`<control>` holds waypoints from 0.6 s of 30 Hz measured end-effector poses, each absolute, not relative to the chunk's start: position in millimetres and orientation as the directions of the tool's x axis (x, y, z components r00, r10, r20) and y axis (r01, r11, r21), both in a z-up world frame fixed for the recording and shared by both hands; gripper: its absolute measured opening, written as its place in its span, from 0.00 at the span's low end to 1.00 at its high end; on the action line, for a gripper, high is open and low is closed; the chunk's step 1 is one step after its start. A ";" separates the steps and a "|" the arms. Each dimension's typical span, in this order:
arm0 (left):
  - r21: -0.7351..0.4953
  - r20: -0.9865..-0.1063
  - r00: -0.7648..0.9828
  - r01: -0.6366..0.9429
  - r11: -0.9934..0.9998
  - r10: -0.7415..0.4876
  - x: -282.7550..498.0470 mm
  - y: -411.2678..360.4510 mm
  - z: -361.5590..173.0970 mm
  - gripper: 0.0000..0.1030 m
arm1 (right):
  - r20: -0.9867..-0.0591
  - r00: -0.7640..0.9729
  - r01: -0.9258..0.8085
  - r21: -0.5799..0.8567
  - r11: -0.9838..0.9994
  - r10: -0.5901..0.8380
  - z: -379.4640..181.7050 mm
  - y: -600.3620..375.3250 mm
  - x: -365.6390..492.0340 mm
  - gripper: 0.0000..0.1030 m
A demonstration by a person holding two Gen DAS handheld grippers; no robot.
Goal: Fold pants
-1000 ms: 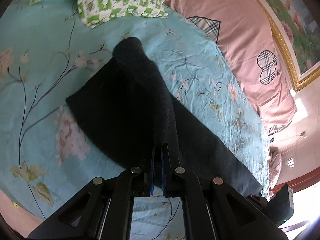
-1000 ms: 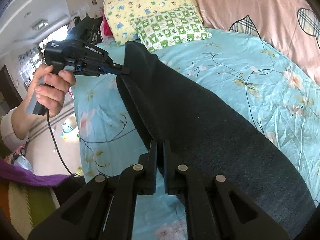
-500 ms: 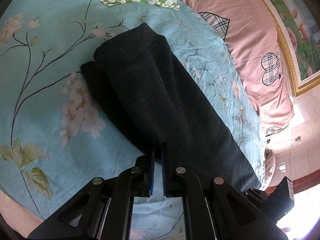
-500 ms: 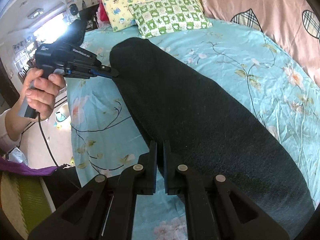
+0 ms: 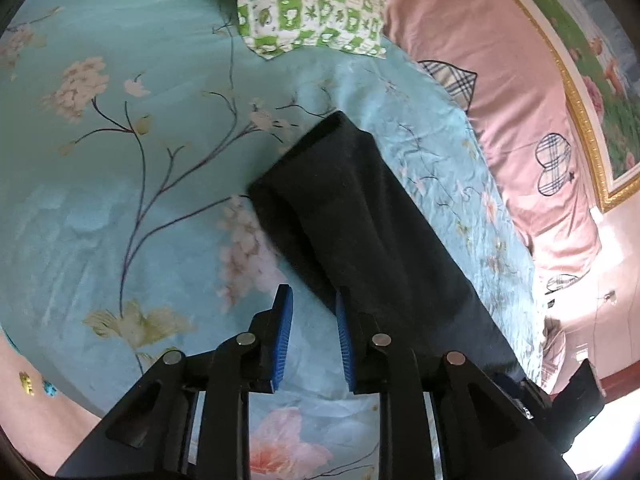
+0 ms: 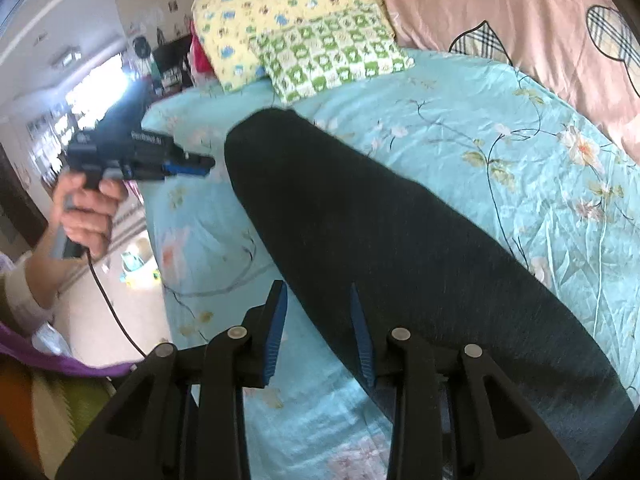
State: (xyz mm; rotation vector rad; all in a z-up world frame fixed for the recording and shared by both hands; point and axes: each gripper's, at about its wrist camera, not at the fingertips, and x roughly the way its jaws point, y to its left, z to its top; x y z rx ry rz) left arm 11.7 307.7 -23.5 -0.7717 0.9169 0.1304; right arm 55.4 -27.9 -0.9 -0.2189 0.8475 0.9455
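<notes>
Both tools just released. My left tool (image 5: 310,332): jaws have just been opening, now part open, nothing between the blue pads; the cloth edge sits just beside the right-hand pad. My right tool (image 6: 318,330): same, jaws have just been opening, part open, and the edge of the cloth lies between them with no visible pinch.

The dark charcoal knit pants (image 6: 380,248) lie flat as one long folded strip on the turquoise floral bed sheet (image 6: 520,152), running from about 11 o'clock to 5 o'clock in the right view. Green-and-white checked pillow (image 5: 312,4) at 12 o'clock, beyond the far end.

Looks like the lengthwise fold is laid down. Next, I reckon: regrip one end with both tools and carry it over to the other end, keeping edges aligned.
</notes>
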 end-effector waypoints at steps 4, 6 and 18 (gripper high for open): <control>-0.575 -0.750 0.616 -0.426 0.699 -0.241 15.2 313.4 -26.5 0.38 | -0.696 0.314 -0.752 0.234 0.617 0.646 4.5 -31.8 68.7 0.33; -0.580 -0.743 0.624 -0.423 0.696 -0.241 16.5 314.3 -23.4 0.42 | -0.687 0.325 -0.733 0.251 0.632 0.650 6.3 -33.3 75.0 0.33; -0.485 -0.791 0.597 -0.481 0.730 -0.133 40.9 323.4 -18.1 0.68 | -0.674 0.374 -0.521 0.416 0.746 0.637 3.9 -43.2 166.6 0.33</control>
